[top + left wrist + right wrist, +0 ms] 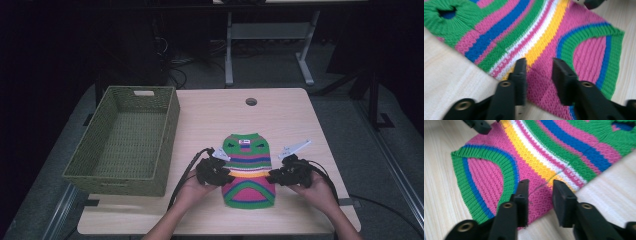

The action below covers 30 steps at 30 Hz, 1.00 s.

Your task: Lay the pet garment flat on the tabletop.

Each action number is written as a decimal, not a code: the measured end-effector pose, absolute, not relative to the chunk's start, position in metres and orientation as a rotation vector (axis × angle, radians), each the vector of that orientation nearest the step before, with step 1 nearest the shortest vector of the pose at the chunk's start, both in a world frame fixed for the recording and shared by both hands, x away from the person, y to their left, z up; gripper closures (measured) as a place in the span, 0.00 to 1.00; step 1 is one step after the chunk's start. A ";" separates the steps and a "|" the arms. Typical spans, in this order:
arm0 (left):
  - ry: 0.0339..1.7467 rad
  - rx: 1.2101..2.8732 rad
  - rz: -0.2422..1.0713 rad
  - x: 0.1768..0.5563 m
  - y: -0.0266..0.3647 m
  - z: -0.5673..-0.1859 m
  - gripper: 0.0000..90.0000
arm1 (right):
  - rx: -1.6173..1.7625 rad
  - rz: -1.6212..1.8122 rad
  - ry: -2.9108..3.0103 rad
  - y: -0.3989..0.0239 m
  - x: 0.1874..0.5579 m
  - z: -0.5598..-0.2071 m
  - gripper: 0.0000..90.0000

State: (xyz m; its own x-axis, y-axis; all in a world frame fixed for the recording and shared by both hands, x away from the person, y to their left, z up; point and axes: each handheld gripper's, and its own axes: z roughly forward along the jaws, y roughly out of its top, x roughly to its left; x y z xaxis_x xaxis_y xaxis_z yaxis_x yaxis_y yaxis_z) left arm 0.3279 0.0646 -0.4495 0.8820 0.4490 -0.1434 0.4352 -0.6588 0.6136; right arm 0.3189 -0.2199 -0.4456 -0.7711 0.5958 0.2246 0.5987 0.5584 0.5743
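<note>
Striped sweater (248, 170) flat on table (295, 120), right of basket (125, 140). Left gripper (539, 75) and right gripper (540, 195) at its 2 side edges, jaws narrowed, nothing clamped yet. Pinch both edges evenly, lift together.

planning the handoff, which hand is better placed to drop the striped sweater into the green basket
Left, probably. The left gripper sits at the sweater's edge on the side nearest the basket; the right gripper is at the far edge, with the whole sweater between it and the basket.
</note>
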 end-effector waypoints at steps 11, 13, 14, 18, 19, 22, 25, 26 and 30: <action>0.679 2.381 0.026 0.336 0.063 -0.455 0.83 | -1.036 -0.966 -2.801 -0.212 0.323 -0.455 0.92; 0.689 2.379 0.036 0.339 0.062 -0.455 0.82 | -1.057 -0.969 -2.802 -0.212 0.325 -0.456 0.92; 0.704 2.367 0.035 0.339 0.061 -0.456 0.82 | -1.065 -0.972 -2.798 -0.213 0.326 -0.456 0.92; 0.729 2.338 0.030 0.344 0.061 -0.458 0.81 | -1.102 -0.982 -2.791 -0.215 0.329 -0.456 0.90; 0.726 2.344 0.030 0.345 0.061 -0.458 0.81 | -1.112 -0.990 -2.786 -0.216 0.330 -0.456 0.90; 0.752 2.315 0.027 0.348 0.060 -0.459 0.81 | -1.136 -1.002 -2.787 -0.217 0.333 -0.457 0.89; 0.765 2.330 0.043 0.353 0.057 -0.457 0.80 | -1.158 -1.012 -2.782 -0.217 0.335 -0.457 0.88; 0.768 2.332 0.049 0.355 0.056 -0.457 0.80 | -1.163 -1.022 -2.783 -0.218 0.337 -0.458 0.87; 0.782 2.335 0.058 0.360 0.054 -0.457 0.80 | -1.199 -1.045 -2.767 -0.219 0.340 -0.459 0.84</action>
